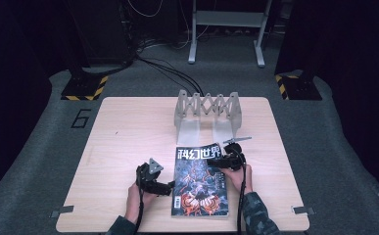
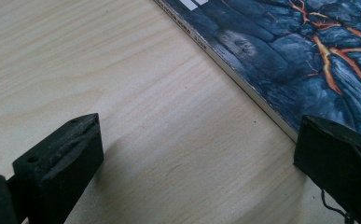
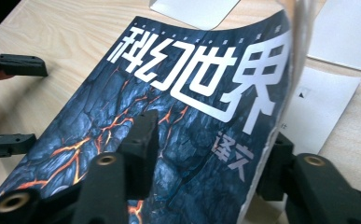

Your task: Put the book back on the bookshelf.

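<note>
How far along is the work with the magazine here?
Early. The magazine lies flat on the table. The right tongs straddle its lifted right cover edge; the left tongs stand open at its spine. The rack behind holds nothing.

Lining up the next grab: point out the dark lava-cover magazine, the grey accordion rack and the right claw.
Dark lava-cover magazine (image 1: 200,186): high view, middle of cover.
Grey accordion rack (image 1: 207,106): high view, lattice top.
Right claw (image 3: 206,154): right gripper view, midway between its tips.
</note>
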{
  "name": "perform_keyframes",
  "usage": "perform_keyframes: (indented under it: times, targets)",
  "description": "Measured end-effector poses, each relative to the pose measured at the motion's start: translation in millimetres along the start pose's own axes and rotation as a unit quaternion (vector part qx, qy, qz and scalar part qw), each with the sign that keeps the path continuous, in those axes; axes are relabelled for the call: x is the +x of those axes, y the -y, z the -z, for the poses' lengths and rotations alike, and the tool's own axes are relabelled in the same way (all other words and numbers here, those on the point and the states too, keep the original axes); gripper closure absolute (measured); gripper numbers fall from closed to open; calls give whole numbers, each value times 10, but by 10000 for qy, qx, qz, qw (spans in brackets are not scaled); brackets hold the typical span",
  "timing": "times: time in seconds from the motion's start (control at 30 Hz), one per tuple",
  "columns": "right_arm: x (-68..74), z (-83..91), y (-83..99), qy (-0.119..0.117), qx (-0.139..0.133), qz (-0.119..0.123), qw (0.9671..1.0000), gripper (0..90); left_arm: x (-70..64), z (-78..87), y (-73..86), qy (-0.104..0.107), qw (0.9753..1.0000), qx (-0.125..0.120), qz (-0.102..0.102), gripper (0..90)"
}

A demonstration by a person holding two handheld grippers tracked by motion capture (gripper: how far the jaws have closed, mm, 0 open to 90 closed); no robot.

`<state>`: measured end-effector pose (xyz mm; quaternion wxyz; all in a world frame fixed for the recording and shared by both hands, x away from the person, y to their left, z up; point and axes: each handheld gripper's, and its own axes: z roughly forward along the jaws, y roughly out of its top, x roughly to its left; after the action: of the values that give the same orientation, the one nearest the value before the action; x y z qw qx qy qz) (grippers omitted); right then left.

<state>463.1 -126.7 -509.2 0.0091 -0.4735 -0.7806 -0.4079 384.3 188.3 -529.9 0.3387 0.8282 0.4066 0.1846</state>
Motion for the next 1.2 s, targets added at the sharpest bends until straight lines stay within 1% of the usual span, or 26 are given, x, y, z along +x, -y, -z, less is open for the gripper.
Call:
perform_keyframes:
  times: [0.1,0.13,0.17,0.23,0.4,0.53,0.67,0.7,0.73,0.8,0.83,0.87,0.9,0.97,1.0,1.03,1.07,1.1,1.13,1.17,1.2]
  targets:
    - [2,-5,0,39,-7,-3,10000,535,0,0,0,1,10000,0,0,12]
    - [-2,-11,1,57,-21,-12,10000,587,0,0,0,1,10000,0,-1,12]
    - [-10,-11,1,65,-13,43,10000,613,0,0,0,1,10000,-1,-1,12]
    - [1,-11,4,70,34,-11,10000,670,0,0,0,1,10000,0,-1,12]
    - [7,15,5,3,-73,1,10000,783,1,0,0,-1,10000,1,-3,12]
    - [25,35,2,-50,-175,94,9998,834,1,0,0,2,10000,1,-1,12]
    - [45,52,2,-91,-200,87,9997,856,3,1,-2,2,10000,11,-8,12]
    - [63,67,1,-122,-252,117,9995,869,9,5,-6,50,10000,43,-21,12]
    - [69,75,0,-130,-276,153,9994,872,12,-6,-4,54,10000,-12,-35,12]
    - [77,80,-1,-135,-296,181,9993,874,16,-5,-8,62,10000,4,-52,11]
    - [85,88,-2,-149,-340,216,9991,875,11,-12,-9,82,10000,-28,-9,11]
    - [113,114,-2,-193,-384,243,9988,878,23,-15,-16,66,10000,-17,-22,13]
    - [121,122,-3,-216,-414,258,9986,878,24,-17,-18,64,10000,-34,17,20]
    - [139,134,-5,-218,-445,300,9983,879,25,-19,-22,65,10000,-37,18,26]
    - [162,144,-8,-214,-455,358,9981,879,28,-10,-31,127,9999,13,69,26]
    - [212,170,-17,-198,-501,467,9975,880,40,-11,-40,209,9997,-33,144,27]
    - [232,180,-21,-184,-527,528,9970,880,49,-8,-44,265,9995,-39,173,27]
    - [249,185,-23,-194,-559,566,9966,880,53,-10,-48,245,9996,-33,167,27]
    - [266,191,-27,-172,-628,666,9957,880,51,-14,-51,294,9992,-57,250,25]
    - [291,201,-28,-190,-679,723,9949,880,71,-8,-55,351,9991,-20,223,22]
    - [318,208,-30,-177,-722,763,9943,880,70,-16,-56,386,9987,-79,337,16]
